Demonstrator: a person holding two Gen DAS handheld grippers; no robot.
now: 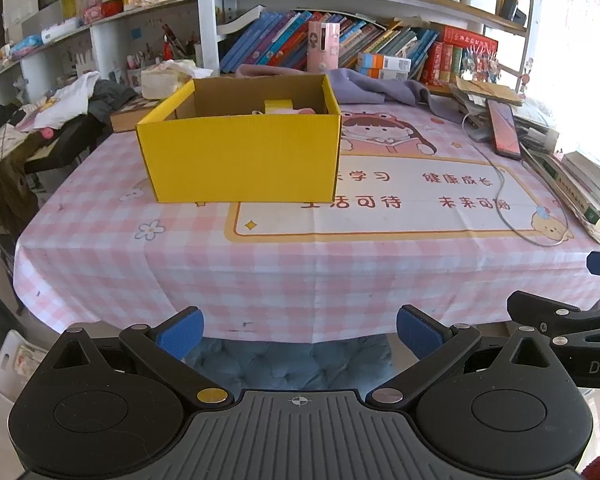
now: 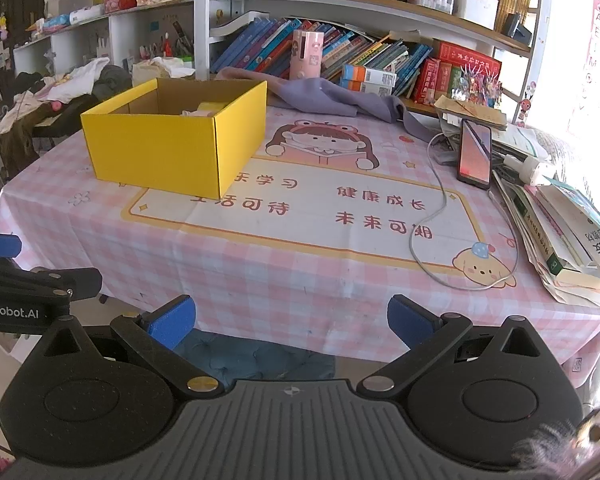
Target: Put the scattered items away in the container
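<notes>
Basically both grippers sat off the near edge of the table, held above a blue tufted cushion (image 1: 288,360). Left gripper (image 1: 300,334): jaws spread wide, nothing between the blue pads (image 1: 180,334). Right gripper (image 2: 292,322): same, jaws apart, empty. Each one showed at the edge of the other's view, so they were side by side.

Yellow cardboard box (image 1: 240,156) stood upright on the pink checked tablecloth (image 1: 180,264), toward the far left of the table, top open. Inside it, a yellow block (image 1: 278,106) and something pink (image 1: 300,111) poked just above the front wall; couldn't tell what else was in there. No loose items visible on the cloth between the grippers and the box.

Right side of the table: a phone (image 2: 475,152) propped up against a pile of books and papers (image 2: 556,232), with a white cable (image 2: 432,216) looping across the cloth. A purple garment (image 2: 340,98) lay behind the box, against the bookshelf (image 2: 340,4).
</notes>
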